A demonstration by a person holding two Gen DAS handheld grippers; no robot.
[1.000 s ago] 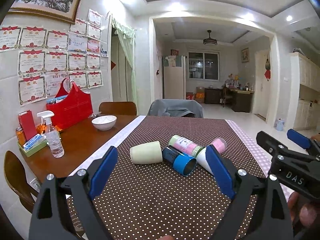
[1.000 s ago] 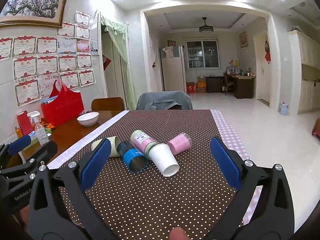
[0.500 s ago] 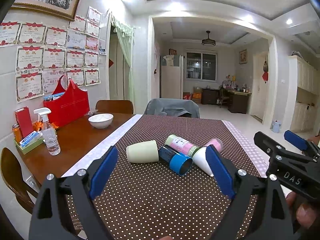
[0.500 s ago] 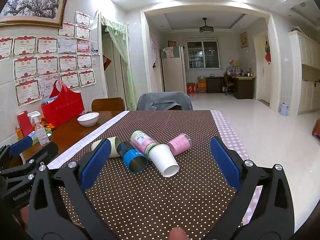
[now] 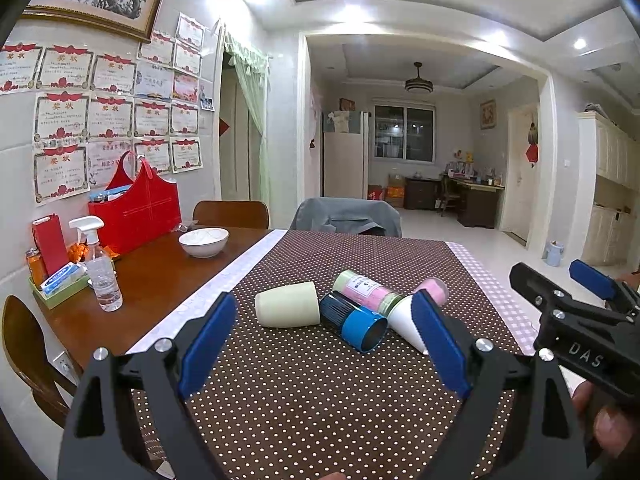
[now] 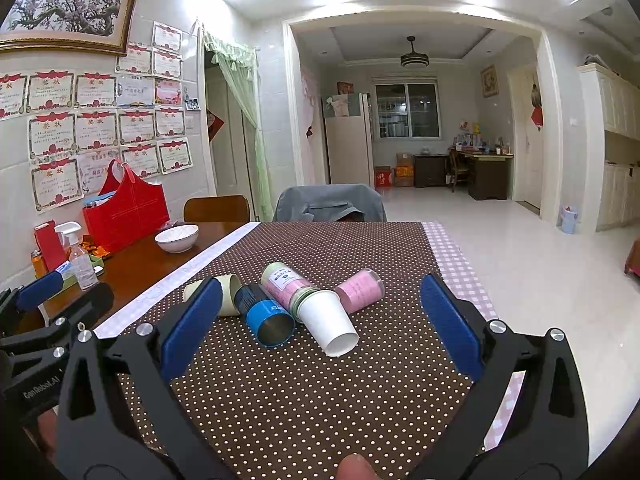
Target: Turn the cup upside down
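Note:
Several cups lie on their sides in a cluster on the brown dotted tablecloth (image 5: 320, 392): a pale green cup (image 5: 288, 305), a blue metal cup (image 5: 356, 326), a pink-and-green labelled cup (image 5: 366, 288), a white paper cup (image 6: 328, 322) and a pink cup (image 6: 360, 290). My left gripper (image 5: 324, 340) is open and empty, short of the cluster. My right gripper (image 6: 320, 324) is open and empty, also short of the cups; it shows at the right of the left wrist view (image 5: 576, 320).
A white bowl (image 5: 203, 241), a spray bottle (image 5: 100, 272), a red bag (image 5: 138, 204) and a small tray of items stand on the bare wood at the left. Chairs stand at the table's far end and left side. The table's right edge drops to the floor.
Both grippers have stayed open and nearly still. The left wrist view has shifted slightly, so the cups sit a little lower and more to the left.

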